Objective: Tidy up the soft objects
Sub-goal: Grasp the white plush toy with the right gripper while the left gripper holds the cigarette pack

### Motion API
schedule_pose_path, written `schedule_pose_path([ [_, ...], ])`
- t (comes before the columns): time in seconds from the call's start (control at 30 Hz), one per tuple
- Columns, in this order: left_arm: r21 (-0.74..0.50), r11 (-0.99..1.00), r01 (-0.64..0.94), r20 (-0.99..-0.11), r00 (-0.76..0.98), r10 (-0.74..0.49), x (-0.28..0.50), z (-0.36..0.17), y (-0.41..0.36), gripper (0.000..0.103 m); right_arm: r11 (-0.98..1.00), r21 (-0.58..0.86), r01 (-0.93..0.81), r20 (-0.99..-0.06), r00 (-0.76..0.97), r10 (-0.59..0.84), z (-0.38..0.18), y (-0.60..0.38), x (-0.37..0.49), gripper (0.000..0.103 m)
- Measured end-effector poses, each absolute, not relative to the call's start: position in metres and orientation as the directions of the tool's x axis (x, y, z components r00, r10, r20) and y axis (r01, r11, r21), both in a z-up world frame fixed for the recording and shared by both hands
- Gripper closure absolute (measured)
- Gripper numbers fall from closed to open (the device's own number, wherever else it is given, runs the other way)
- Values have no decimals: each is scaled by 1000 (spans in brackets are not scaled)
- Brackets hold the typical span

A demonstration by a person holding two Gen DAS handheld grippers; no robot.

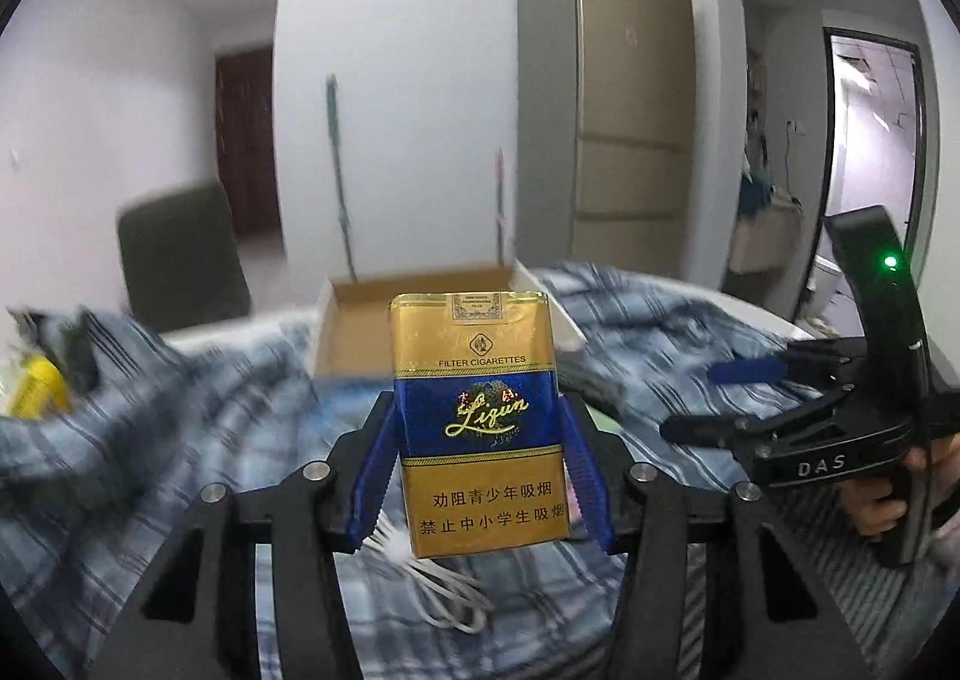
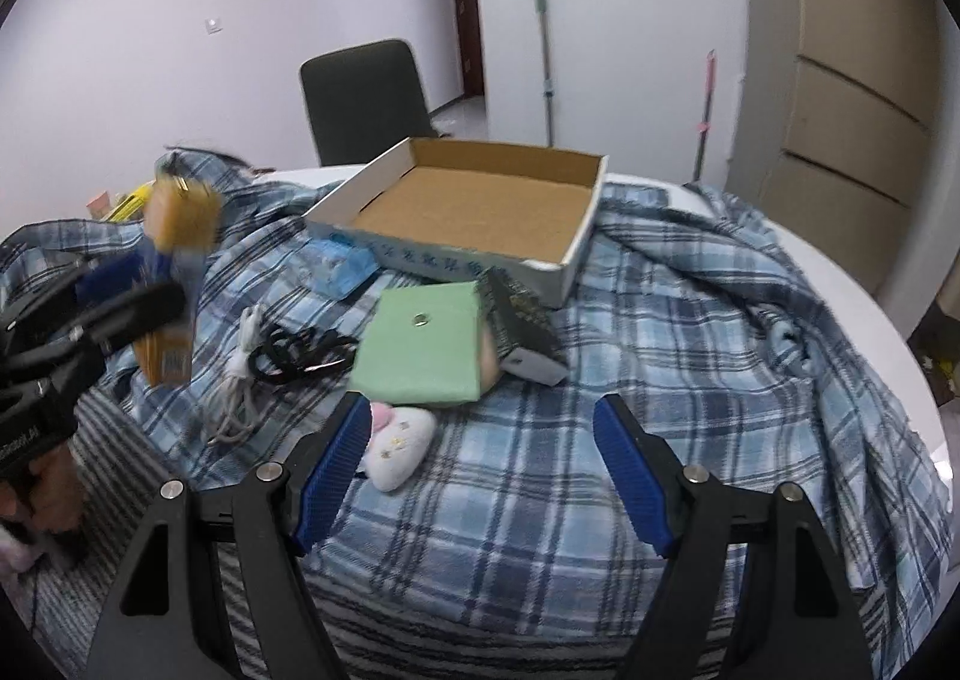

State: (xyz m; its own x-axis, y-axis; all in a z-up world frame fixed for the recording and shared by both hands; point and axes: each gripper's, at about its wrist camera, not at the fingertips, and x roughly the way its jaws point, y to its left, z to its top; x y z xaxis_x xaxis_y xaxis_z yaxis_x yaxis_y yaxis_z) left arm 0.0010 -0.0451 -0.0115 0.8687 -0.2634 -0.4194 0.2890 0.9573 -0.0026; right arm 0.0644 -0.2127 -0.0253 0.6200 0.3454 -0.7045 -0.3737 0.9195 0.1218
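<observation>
My left gripper (image 1: 480,422) is shut on a gold and blue soft cigarette pack (image 1: 480,416), held upright above the plaid cloth in front of the open cardboard box (image 1: 414,314). The pack also shows blurred in the right wrist view (image 2: 174,254), left of the box (image 2: 480,200). My right gripper (image 2: 480,440) is open and empty above the cloth; it also shows at the right of the left wrist view (image 1: 726,398). Near it lie a white plush toy (image 2: 399,449), a green pouch (image 2: 423,344), a dark box (image 2: 528,332) and a blue tissue packet (image 2: 339,263).
A blue plaid cloth (image 2: 690,320) covers the round white table (image 2: 840,272). White (image 2: 237,380) and black cables (image 2: 300,353) lie left of the pouch. A yellow item (image 1: 36,386) sits at the far left. A dark chair (image 2: 366,98) stands behind the table.
</observation>
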Motion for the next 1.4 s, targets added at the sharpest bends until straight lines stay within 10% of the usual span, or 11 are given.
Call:
schedule_pose_path([
  [0.27, 6, 975, 224, -254, 943, -215, -24, -2, -31, 48, 872, 157, -463, -762, 505, 405, -38, -186, 75, 37],
  [0.93, -70, 979, 192, -331, 921, -205, -9, -10, -19, 48, 856, 139, -497, -853, 379, 358, -78, -155, 93, 64],
  [1.4, -60, 983, 175, -300, 936, -185, -14, -10, -17, 48, 837, 125, -532, -647, 597, 475, -38, -173, 58, 71],
])
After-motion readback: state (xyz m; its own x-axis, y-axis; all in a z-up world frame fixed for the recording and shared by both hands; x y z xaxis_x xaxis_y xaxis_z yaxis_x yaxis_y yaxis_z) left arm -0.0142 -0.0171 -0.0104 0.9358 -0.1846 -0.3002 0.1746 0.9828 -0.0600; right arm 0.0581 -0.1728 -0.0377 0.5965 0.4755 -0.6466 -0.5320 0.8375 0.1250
